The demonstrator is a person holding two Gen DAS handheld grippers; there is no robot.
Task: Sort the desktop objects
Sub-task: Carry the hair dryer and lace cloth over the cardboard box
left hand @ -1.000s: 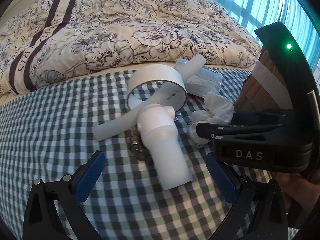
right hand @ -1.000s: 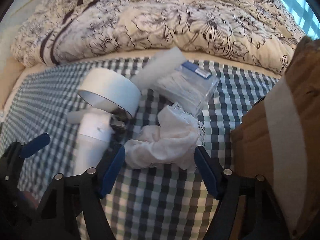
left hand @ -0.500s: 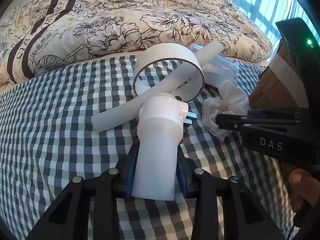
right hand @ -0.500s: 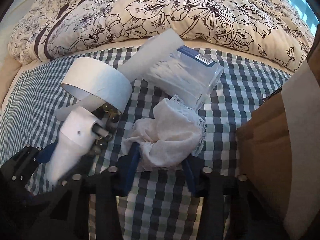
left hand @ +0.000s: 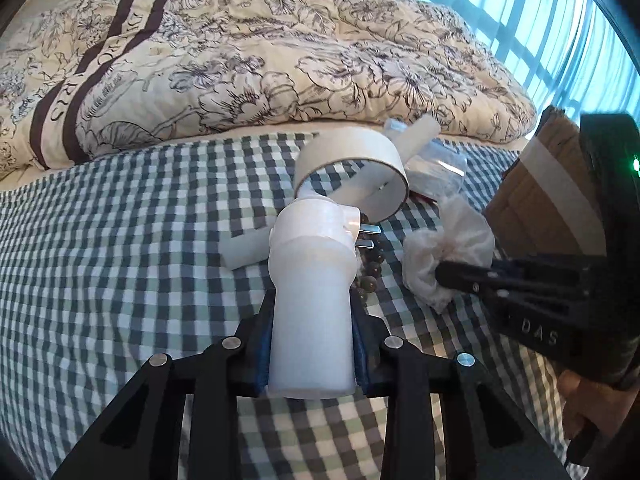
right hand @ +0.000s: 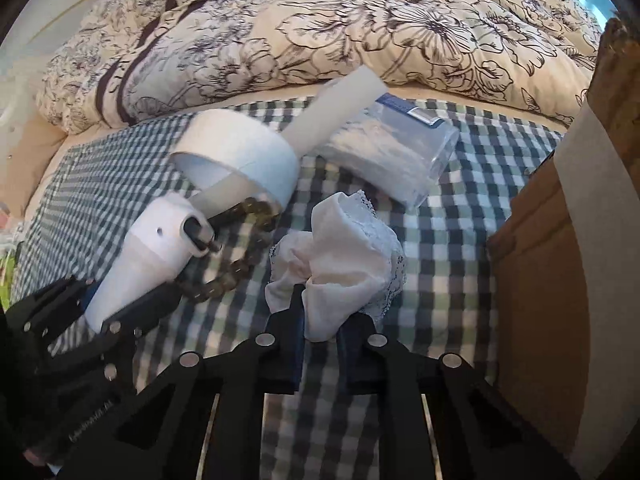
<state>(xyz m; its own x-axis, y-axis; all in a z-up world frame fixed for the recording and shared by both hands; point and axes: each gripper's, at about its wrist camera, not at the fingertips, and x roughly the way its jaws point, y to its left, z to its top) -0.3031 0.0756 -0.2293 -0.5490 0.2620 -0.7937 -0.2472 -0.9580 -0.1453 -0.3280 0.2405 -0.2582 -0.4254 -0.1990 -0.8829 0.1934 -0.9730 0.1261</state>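
Left wrist view: the left gripper [left hand: 312, 344] pinches the white plug adapter [left hand: 312, 280] between its blue pads, jaws closing, prongs pointing away towards the tape roll [left hand: 352, 168]. Brown beads [left hand: 370, 276] lie just right of the adapter. Right wrist view: the right gripper [right hand: 320, 328], jaws closing, pinches the crumpled white lace cloth [right hand: 344, 256]. All lie on a checked cloth [left hand: 120, 260] over the bed, the floral duvet [left hand: 240, 60] along its far edge, a cardboard box [right hand: 560, 280] at its right edge.
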